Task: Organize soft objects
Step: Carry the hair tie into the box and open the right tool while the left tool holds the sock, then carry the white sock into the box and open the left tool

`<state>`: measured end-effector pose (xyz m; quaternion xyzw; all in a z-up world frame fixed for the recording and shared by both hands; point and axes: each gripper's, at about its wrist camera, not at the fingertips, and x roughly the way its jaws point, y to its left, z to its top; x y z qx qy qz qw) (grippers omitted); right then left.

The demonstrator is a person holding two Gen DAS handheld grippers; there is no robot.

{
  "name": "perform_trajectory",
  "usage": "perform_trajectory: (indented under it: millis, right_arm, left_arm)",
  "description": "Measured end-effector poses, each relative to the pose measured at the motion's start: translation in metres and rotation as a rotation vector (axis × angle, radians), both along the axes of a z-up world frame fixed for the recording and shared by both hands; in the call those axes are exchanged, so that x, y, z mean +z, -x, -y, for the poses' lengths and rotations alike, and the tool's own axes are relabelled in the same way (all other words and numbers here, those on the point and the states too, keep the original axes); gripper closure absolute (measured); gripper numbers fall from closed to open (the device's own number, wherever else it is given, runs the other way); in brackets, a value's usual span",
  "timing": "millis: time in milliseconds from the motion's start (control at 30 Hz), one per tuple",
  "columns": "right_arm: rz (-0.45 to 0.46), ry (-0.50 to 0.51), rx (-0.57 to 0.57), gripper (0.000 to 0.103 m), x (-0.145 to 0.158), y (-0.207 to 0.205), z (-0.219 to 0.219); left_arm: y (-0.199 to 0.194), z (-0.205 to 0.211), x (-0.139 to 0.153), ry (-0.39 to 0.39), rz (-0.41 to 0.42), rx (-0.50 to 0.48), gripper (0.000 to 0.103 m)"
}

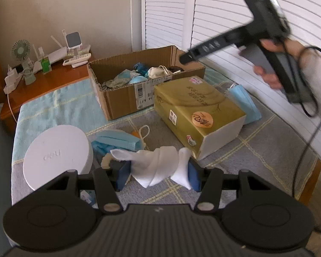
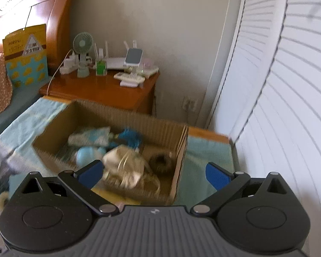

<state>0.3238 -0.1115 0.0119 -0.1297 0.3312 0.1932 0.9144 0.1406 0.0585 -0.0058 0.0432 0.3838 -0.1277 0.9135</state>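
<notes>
My left gripper [image 1: 158, 172] is shut on a twisted white cloth [image 1: 158, 167], held just above the checked tablecloth. An open cardboard box [image 1: 122, 98] holds several soft items: blue masks, a beige pouch [image 1: 158, 72], a dark ring. In the right wrist view my right gripper [image 2: 154, 174] stands wide open above that cardboard box [image 2: 179, 158], over the beige pouch [image 2: 126, 165], with nothing between its fingers. The right gripper also shows in the left wrist view as a black tool [image 1: 267, 32] in a person's hand [image 1: 267, 72]. Blue face masks [image 1: 117, 142] [image 1: 244, 102] lie on the cloth.
A gold tissue carton [image 1: 199, 115] lies beside the box. A white round lid [image 1: 57, 156] sits at the left. A wooden nightstand [image 2: 100, 90] with a small fan [image 2: 82, 53] and a router stands behind. White louvered doors [image 2: 289, 107] close the right side.
</notes>
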Motion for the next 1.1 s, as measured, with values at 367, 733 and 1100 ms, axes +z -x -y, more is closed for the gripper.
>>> perform_trajectory:
  millis: [367, 733, 1100]
  right_arm:
    - [-0.055, -0.035, -0.108, 0.000, -0.003, 0.069, 0.023]
    - [-0.044, -0.064, -0.150, 0.000, -0.006, 0.120, 0.045]
    - [-0.043, -0.116, -0.176, 0.000, -0.007, 0.126, 0.064]
  left_arm:
    - [-0.005, 0.005, 0.017, -0.021, 0.012, 0.001, 0.048]
    - [-0.035, 0.010, 0.041, -0.031, 0.020, -0.002, 0.048]
    - [-0.112, 0.014, 0.060, -0.028, 0.028, 0.044, 0.048]
